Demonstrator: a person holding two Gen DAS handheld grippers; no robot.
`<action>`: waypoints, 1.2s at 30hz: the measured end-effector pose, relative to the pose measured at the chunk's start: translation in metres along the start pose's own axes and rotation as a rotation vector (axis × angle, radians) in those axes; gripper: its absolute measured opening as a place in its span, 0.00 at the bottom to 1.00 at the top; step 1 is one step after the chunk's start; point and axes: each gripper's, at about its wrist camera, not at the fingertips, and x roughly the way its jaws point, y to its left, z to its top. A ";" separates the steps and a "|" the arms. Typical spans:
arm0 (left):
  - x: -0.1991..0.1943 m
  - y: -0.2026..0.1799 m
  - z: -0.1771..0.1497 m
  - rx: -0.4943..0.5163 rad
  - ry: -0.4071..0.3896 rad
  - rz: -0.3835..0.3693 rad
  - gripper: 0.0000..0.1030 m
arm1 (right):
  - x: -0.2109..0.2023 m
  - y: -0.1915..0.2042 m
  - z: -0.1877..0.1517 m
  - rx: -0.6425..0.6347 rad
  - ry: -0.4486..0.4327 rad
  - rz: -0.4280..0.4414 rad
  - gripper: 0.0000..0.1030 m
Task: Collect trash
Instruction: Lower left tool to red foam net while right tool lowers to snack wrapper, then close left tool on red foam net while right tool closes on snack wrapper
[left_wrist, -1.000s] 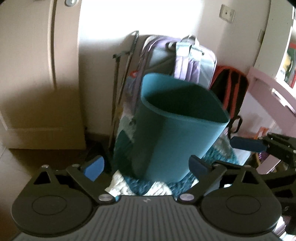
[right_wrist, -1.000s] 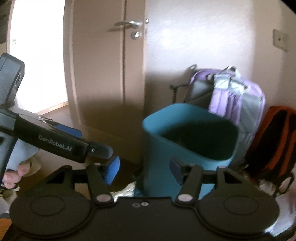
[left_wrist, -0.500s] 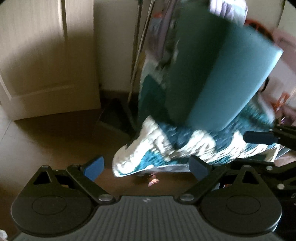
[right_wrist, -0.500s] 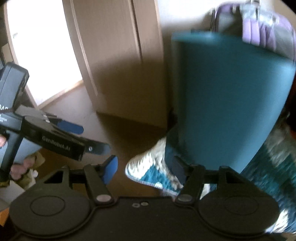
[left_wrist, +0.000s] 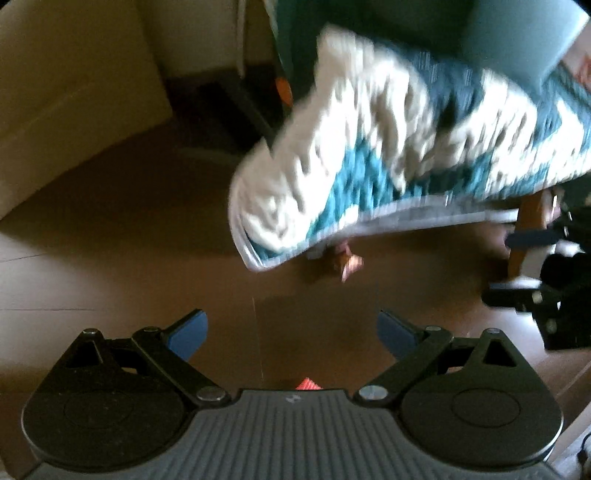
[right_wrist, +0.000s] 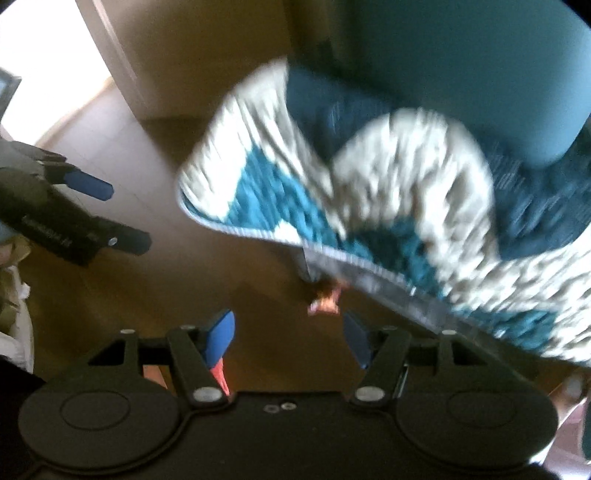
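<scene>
Both the left gripper (left_wrist: 291, 334) and right gripper (right_wrist: 289, 334) gape wide, gripping nothing — a small pink scrap (right_wrist: 325, 297) lies just beneath the teal-and-white rug's (right_wrist: 369, 192) edge.

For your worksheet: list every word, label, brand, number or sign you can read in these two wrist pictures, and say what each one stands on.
No text can be read for certain.
Left gripper side, seen from the right wrist: a line of pale lettering, too blurred to read.
Left gripper body, left wrist view: a small pale mark, too small to read.
Patterned cushion, teal bin, floor scrap: no lettering visible.
</scene>
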 end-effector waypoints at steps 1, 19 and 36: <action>0.014 0.000 -0.004 0.011 0.026 -0.002 0.96 | 0.012 -0.001 -0.002 0.003 0.015 -0.004 0.63; 0.201 -0.005 -0.088 0.148 0.361 -0.125 0.96 | 0.198 -0.036 -0.008 0.127 0.140 -0.159 0.63; 0.253 -0.027 -0.149 0.223 0.378 -0.076 0.96 | 0.283 -0.038 0.001 0.188 0.135 -0.239 0.63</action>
